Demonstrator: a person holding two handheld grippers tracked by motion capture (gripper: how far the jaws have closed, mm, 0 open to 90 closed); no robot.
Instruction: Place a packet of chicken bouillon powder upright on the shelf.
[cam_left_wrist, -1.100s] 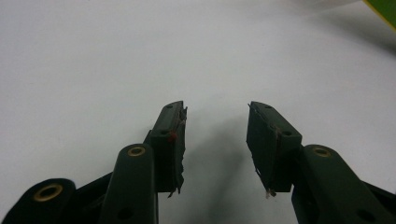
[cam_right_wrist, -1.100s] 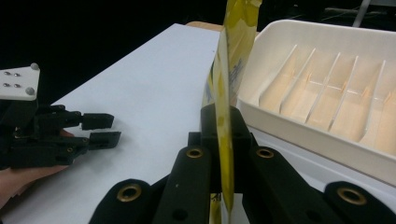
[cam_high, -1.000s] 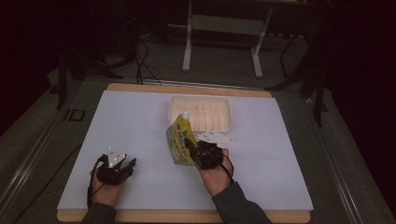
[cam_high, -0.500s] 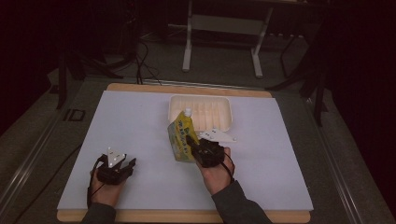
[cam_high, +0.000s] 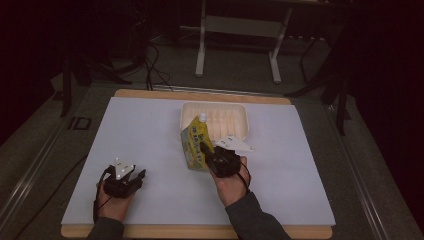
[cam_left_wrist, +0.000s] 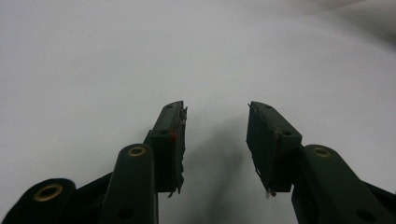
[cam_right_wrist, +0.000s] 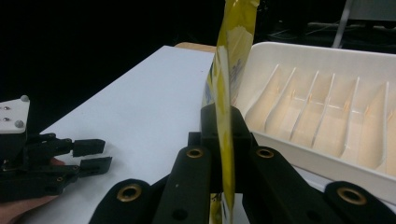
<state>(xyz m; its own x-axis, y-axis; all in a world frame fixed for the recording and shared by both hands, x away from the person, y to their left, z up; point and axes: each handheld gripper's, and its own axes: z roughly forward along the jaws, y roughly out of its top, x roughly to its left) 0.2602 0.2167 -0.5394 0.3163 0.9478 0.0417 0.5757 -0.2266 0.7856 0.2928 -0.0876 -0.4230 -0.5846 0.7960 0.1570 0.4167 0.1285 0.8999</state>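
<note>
Right gripper clamped on yellow pouch, which I hold upright just before the white tray, mid-worktop toward far edge. Left gripper w/ jaws apart, empty, near front-left corner.

Illumination is dim overall. In the high view the room beyond the surface falls to near black, with a dark vignette at the edges. The left gripper view is evenly lit, showing 1 soft shadow between the jaws. The right gripper view has near parts slightly blurred.
</note>
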